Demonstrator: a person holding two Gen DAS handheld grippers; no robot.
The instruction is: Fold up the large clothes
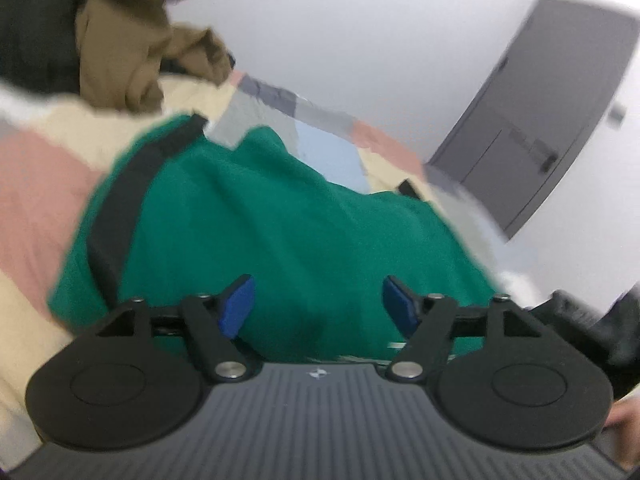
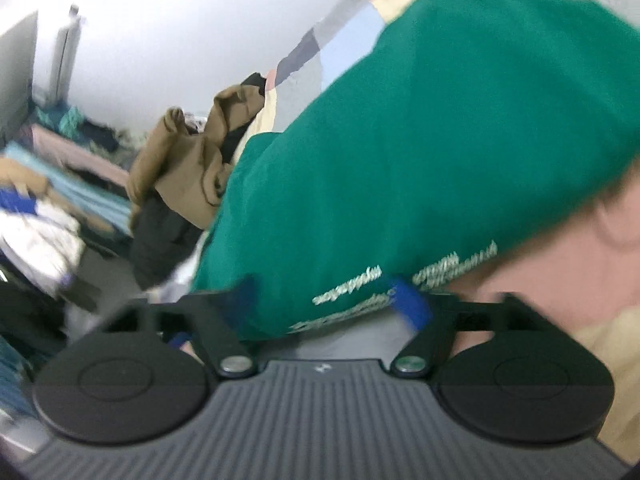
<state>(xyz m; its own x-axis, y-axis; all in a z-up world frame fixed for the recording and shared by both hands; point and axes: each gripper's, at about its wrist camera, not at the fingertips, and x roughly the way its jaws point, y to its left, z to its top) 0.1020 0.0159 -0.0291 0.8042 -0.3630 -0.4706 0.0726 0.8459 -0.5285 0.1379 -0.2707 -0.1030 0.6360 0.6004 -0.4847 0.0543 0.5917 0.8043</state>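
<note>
Left wrist view showed the left tool (image 1: 318, 304) spread and empty over the green garment (image 1: 280, 216) lying on the patchwork bed (image 1: 36, 184). The right tool (image 2: 326, 304), also spread, straddled its printed hem unpinched. Best smooth wrinkles before regripping; brown clothes (image 1: 132, 40) sat beyond.

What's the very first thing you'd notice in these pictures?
The big green garment spread over the patchwork bedspread fills the middle of both views. Behind it sits a crumpled brown garment on a dark pile. Each gripper's blue pads stand apart, jaws open, just above the green cloth.
</note>
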